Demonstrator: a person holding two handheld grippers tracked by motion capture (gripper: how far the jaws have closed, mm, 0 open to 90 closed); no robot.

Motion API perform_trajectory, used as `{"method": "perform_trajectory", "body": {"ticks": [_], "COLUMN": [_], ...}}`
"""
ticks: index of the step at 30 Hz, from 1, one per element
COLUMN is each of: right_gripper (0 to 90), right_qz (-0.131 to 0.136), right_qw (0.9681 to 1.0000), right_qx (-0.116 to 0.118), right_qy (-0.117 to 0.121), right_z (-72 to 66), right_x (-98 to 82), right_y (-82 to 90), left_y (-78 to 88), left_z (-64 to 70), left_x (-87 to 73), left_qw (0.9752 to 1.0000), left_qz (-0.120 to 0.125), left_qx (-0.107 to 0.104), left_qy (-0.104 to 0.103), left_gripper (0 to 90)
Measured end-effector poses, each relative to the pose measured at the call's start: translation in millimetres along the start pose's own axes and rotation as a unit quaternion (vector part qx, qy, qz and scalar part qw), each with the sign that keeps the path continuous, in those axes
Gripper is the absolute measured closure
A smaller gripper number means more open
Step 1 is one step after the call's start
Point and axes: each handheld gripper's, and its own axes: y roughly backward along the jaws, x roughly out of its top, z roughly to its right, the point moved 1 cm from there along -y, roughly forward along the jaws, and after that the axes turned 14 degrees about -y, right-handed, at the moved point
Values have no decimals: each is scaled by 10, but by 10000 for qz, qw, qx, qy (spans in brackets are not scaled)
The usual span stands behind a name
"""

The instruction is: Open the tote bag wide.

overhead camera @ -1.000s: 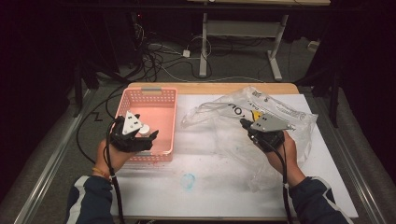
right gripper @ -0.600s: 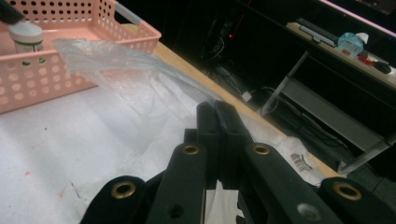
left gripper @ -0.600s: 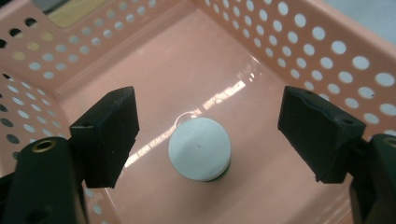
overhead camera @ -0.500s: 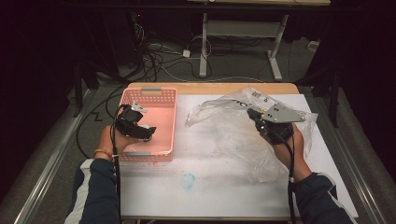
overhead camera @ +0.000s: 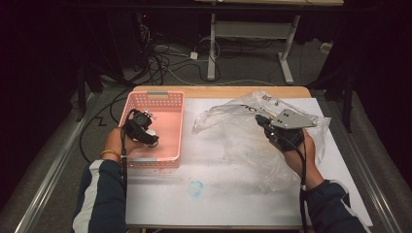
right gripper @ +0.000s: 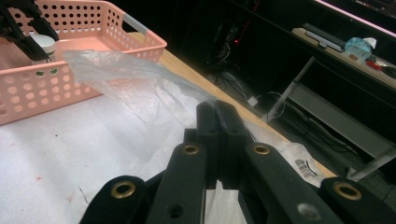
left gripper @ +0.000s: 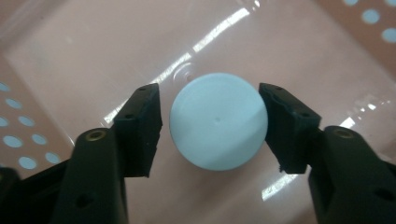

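1. At the left of the table, the pink basket (overhead camera: 171, 104) holds one thing: a white round cap (left gripper: 218, 120), standing on the basket floor.
2. The left gripper (left gripper: 212, 126) points down into the basket. Its jaws have just been closing, with the cap between them. A thin gap shows at the left pad and the right pad is about touching, so I judge the grasp nearly made but not yet firm.
3. At mid-table lies a clear plastic bag (overhead camera: 243, 133), spread and crumpled on the white table cover (overhead camera: 214, 204).
4. The right gripper (right gripper: 218, 116) is clamped tight on a fold of the bag, holding it raised at the mouth.
5. What is left, in my judgement: finish the pinch, lift the cap out, and carry it across to the bag.
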Motion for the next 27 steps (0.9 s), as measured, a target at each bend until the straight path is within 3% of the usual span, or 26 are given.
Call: {"method": "perform_trajectory", "body": {"ticks": [2,10,15,16,18,22,27], "right_gripper": [900,900,900,900,900,900,900], "right_qz": [-4,17,38,51,62,75,81], "right_qw": [10000,10000,10000,10000,10000,10000,10000], "right_qx": [23,36,33,31,32,21,23], "right_qy": [27,-15,5,9,9,4,16], "right_z": [-1,22,8,7,4,3,-15], "right_x": [-9,-30,-27,-25,-23,-22,-22], "right_y": [-3,3,11,12,16,21,24], "left_y": [-11,-9,62,115,144,260,377], "left_z": [15,22,41,58,70,147,315], "left_x": [11,18,16,6,-4,-35,-34], "left_qw": [10000,10000,9993,9984,9977,9938,9889], "left_qz": [-47,11,358,555,651,1063,1396], "left_qx": [-20,24,67,135,177,316,483], "left_qy": [-71,-53,0,11,32,13,-169], "left_gripper": [471,479,482,482,482,482,483]}}
